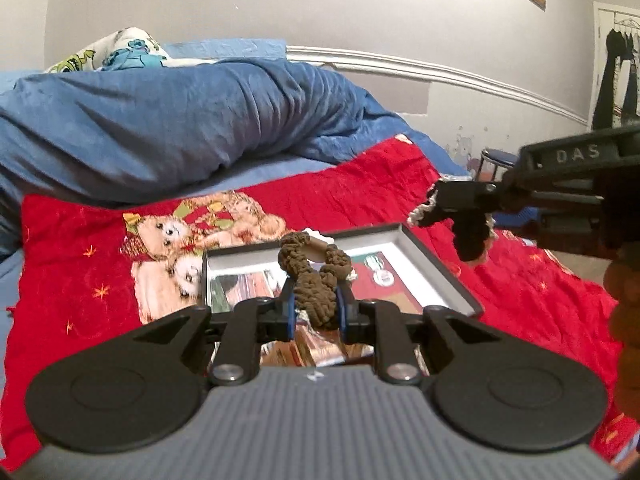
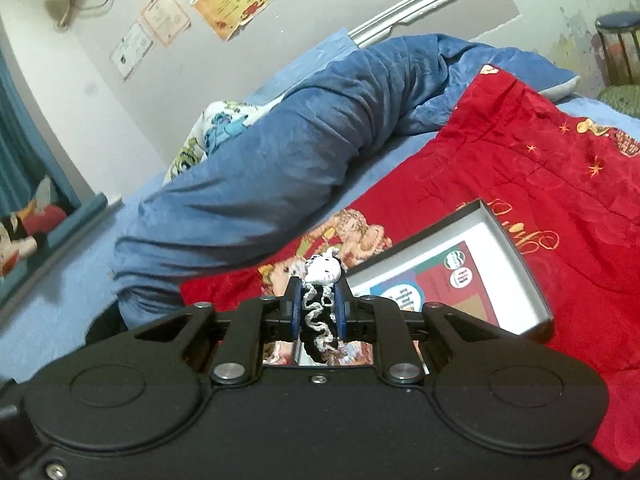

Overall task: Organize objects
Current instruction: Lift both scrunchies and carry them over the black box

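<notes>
My left gripper (image 1: 316,304) is shut on a brown scrunchie (image 1: 314,280), held over the near part of an open grey box (image 1: 444,264) with a printed card inside. My right gripper (image 2: 317,312) is shut on a black scrunchie with white trim (image 2: 318,316). A small white kitty charm (image 2: 326,270) shows at its tip. In the left wrist view the right gripper (image 1: 460,216) hangs above and to the right of the box with the black scrunchie (image 1: 472,240) dangling from it. The box also shows in the right wrist view (image 2: 516,248), right of the fingers.
The box lies on a red teddy-bear blanket (image 1: 360,184) spread on a bed. A bunched blue duvet (image 1: 180,120) and a cartoon pillow (image 1: 128,50) lie behind it. A stool (image 1: 496,158) stands at the far end by the wall.
</notes>
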The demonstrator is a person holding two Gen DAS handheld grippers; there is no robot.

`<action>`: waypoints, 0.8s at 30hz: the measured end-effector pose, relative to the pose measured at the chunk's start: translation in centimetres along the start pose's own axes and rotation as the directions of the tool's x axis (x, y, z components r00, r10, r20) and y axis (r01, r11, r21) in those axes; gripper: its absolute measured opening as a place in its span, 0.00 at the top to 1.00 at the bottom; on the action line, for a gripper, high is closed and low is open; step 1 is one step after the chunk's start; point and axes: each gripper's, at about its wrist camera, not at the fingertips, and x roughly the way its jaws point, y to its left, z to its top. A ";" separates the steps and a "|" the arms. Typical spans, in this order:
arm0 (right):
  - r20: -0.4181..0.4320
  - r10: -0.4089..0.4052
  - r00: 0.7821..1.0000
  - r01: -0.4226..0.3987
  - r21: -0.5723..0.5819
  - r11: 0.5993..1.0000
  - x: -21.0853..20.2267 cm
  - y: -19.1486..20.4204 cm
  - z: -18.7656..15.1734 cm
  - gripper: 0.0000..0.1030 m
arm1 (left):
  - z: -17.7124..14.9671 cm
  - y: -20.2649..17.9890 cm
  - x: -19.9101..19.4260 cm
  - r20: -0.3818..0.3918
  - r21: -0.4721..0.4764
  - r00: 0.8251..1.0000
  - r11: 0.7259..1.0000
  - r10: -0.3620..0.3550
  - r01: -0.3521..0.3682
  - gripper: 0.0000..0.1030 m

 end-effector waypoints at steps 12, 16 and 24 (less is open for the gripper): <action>-0.026 -0.003 1.000 0.004 0.043 0.999 3.5 -1.8 2.1 0.83 | 4.8 -0.7 2.5 0.087 0.039 0.996 0.999 0.007 -0.010 0.77; -0.024 -0.047 0.999 0.048 0.056 0.997 4.3 -3.5 2.5 0.83 | 4.3 -1.3 4.5 0.080 -0.005 0.996 0.999 -0.049 0.049 0.77; -0.076 -0.267 0.961 0.272 0.071 0.960 6.0 -7.6 1.6 0.83 | -0.6 -3.4 10.9 -0.044 -0.094 0.986 0.983 -0.164 0.159 0.77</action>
